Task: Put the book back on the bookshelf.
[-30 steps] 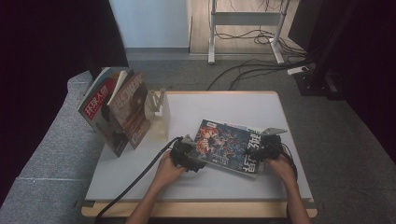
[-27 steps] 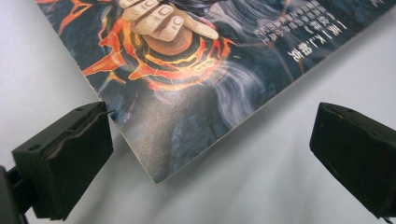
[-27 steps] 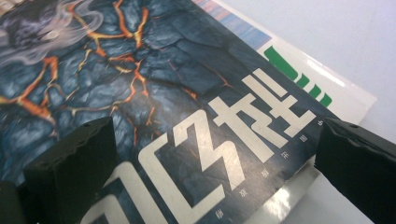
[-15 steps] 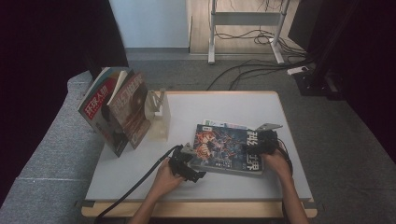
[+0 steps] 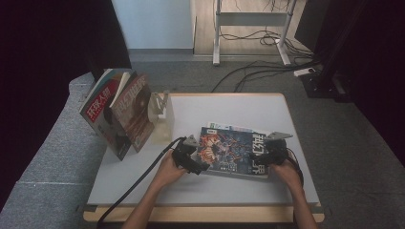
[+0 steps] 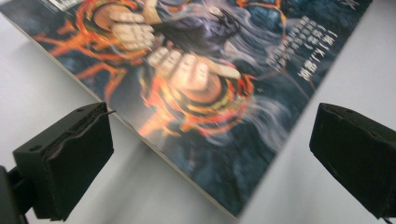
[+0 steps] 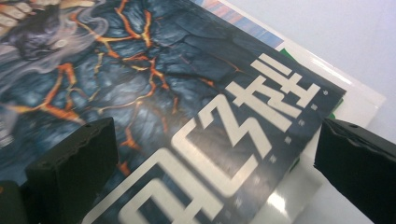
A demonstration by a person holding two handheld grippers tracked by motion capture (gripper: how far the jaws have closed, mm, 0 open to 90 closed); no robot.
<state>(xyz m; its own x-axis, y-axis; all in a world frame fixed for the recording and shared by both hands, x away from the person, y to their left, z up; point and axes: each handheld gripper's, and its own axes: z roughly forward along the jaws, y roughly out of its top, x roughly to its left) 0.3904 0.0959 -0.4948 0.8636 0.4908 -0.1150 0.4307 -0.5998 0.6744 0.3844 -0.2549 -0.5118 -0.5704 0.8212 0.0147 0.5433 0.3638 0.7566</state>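
A dark comic magazine [image 5: 231,150] with orange flames and white lettering lies flat on the white table [image 5: 229,109], on top of another magazine whose edge peeks out behind it. My left gripper [image 5: 197,162] sits at the magazine's left end, open, its jaws straddling the lower corner [image 6: 210,140]. My right gripper [image 5: 263,157] rests over the magazine's right end, open, with the white title lettering [image 7: 224,140] between its jaws.
Several magazines [image 5: 119,112] stand leaning at the table's left edge, propped by a pale bookend [image 5: 160,112]. A black cable [image 5: 138,181] trails from the left gripper across the table front. A grey sofa [image 5: 47,157] lies left of the table.
The magazine has turned from slanted to nearly square with the table and shifted slightly toward the front. Both grippers moved with it, staying at its two ends.
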